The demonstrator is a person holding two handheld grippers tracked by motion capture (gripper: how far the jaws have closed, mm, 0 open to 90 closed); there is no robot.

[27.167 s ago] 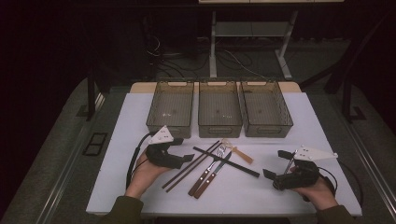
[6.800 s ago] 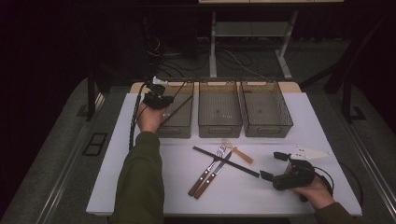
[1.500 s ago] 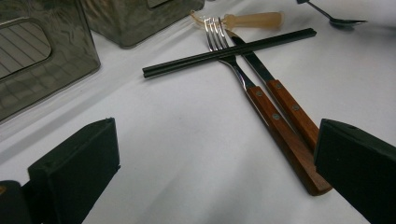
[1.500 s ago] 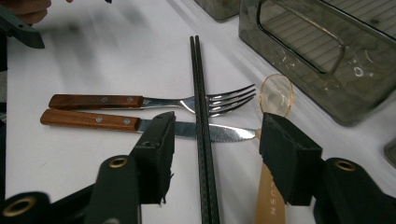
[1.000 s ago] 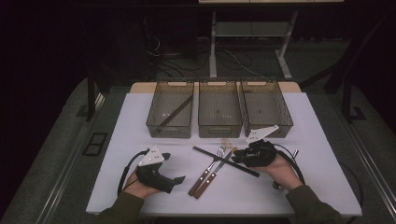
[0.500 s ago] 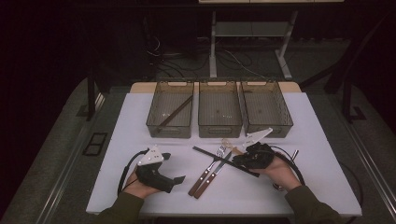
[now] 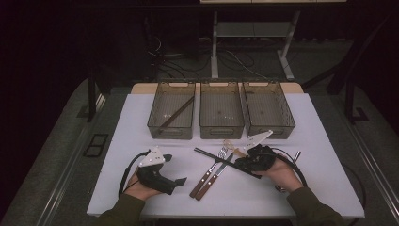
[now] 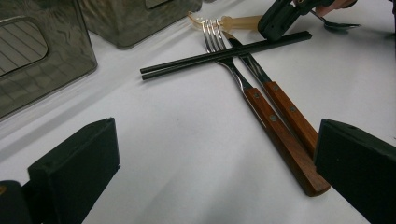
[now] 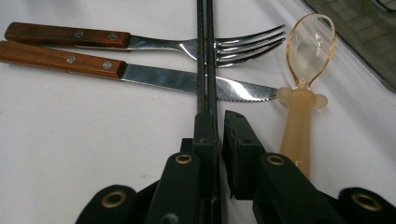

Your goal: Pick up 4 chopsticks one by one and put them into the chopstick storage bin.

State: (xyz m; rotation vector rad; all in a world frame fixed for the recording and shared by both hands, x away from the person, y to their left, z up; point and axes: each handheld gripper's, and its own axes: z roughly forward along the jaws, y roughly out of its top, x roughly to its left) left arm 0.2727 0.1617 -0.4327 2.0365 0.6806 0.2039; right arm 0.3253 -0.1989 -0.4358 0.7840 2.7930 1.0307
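Note:
A pair of black chopsticks lies slantwise across a wooden-handled fork and knife on the white table. My right gripper is shut on the chopsticks' right end. In the right gripper view the chopsticks run straight out from between the jaws of that gripper, over the fork and knife. My left gripper rests open on the table at the front left, empty. In the left gripper view the left gripper faces the fork and chopsticks.
Three smoky plastic bins stand in a row at the back; the left bin holds another dark pair of chopsticks. An amber plastic spoon lies just right of the gripped end. A metal spoon lies by the right hand.
My right gripper has crept a little left and down onto the chopsticks' end. The left gripper and the cutlery have stayed put.

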